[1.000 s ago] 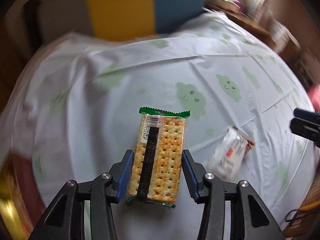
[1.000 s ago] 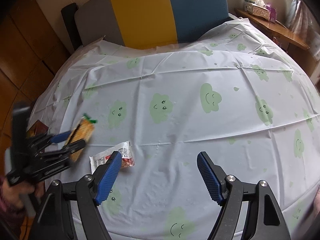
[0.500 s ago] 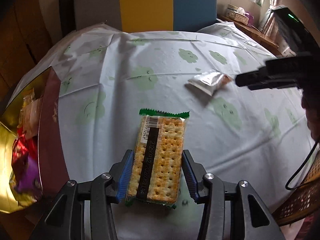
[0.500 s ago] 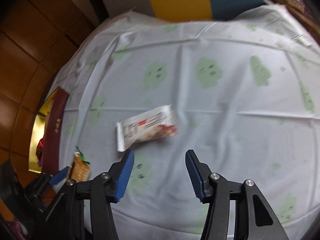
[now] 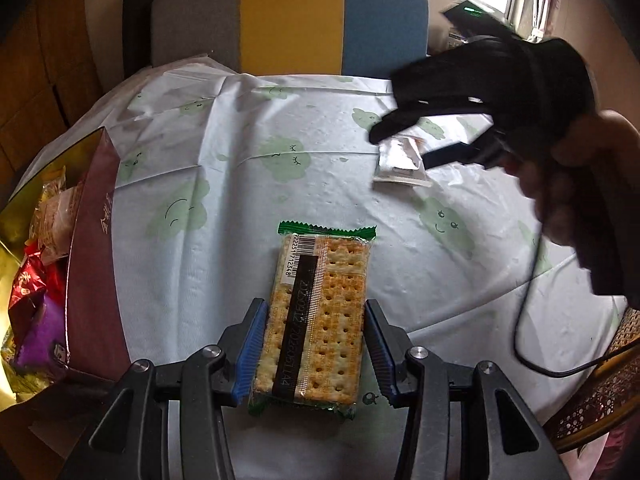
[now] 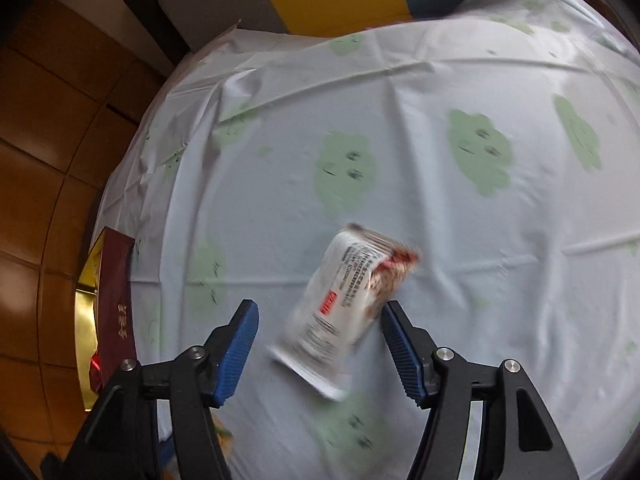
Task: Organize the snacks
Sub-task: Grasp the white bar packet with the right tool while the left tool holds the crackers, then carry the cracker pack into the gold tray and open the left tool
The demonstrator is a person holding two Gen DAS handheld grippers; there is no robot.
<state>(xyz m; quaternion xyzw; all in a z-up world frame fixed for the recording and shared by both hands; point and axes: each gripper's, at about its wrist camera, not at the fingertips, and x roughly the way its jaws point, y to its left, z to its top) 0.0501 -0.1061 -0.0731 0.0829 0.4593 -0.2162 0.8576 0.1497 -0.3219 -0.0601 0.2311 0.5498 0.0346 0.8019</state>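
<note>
Left wrist view. The left gripper (image 5: 314, 354) is clamped on one cracker pack (image 5: 316, 316), its blue ribbed fingers (image 5: 250, 350) pressing both long sides. The pack is a flat rectangle in clear film with green crimped ends; a barcode label and a black printed strip run along its length, and square perforated crackers show through. It is held above the worktop (image 5: 224, 208), which is covered by a creased pale cloth printed with green smiling clouds. At the left edge stands one open box (image 5: 86, 264), maroon outside and gold inside, holding several foil snack bags in red, purple and tan; the number cannot be fixed. Far right, a hand (image 5: 576, 176) grips the right gripper (image 5: 404, 142), a dark blurred shape over one small silvery pouch (image 5: 400, 160) lying flat on the cloth. One chair (image 5: 288, 24) with grey, yellow and blue panels stands behind.

Right wrist view. The picture is motion-blurred. The right gripper (image 6: 320, 342) has its fingers (image 6: 236, 354) moderately apart and opening. The pouch (image 6: 348, 304) lies slanted between them on the cloth; it is white with small print, a red mark and a red-brown end. The right finger is at the pouch's edge; contact cannot be determined. The left finger stands clear of it. The box (image 6: 114, 312) shows at the left edge of the worktop (image 6: 440, 100).
</note>
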